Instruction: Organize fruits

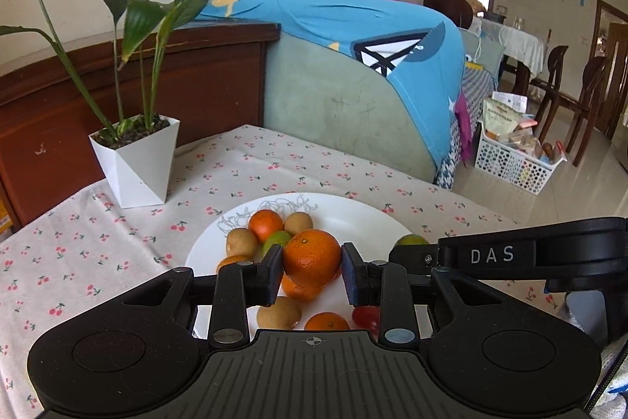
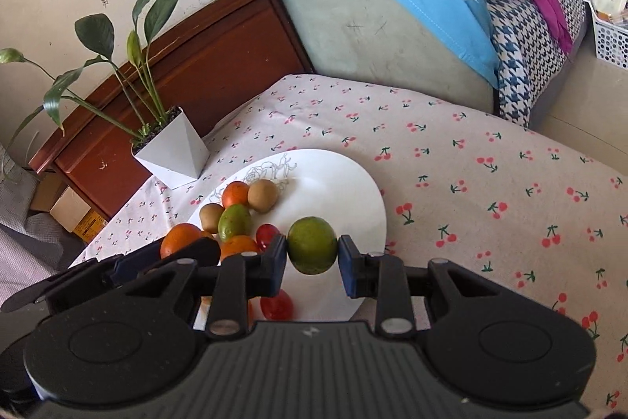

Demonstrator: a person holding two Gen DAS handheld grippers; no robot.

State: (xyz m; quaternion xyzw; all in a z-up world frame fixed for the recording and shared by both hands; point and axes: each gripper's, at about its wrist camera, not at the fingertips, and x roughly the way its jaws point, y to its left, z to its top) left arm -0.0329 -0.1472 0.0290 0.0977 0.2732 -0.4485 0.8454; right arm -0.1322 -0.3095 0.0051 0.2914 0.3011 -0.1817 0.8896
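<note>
A white plate (image 1: 345,211) on the cherry-print cloth holds several fruits: oranges, brown round fruits, a green fruit and red tomatoes. My left gripper (image 1: 313,269) is shut on an orange (image 1: 312,257) above the plate's near side. My right gripper (image 2: 312,258) is shut on a green fruit (image 2: 312,250) held over the plate (image 2: 337,183). In the right wrist view the left gripper (image 2: 172,256) shows at lower left with its orange (image 2: 178,239). In the left wrist view the right gripper's body (image 1: 510,254) shows at right.
A white pot with a green plant (image 1: 135,160) stands on the cloth left of the plate. A wooden cabinet (image 1: 157,85) and a sofa under a blue cover (image 1: 353,65) lie behind the table. A white basket (image 1: 514,160) sits on the floor at right.
</note>
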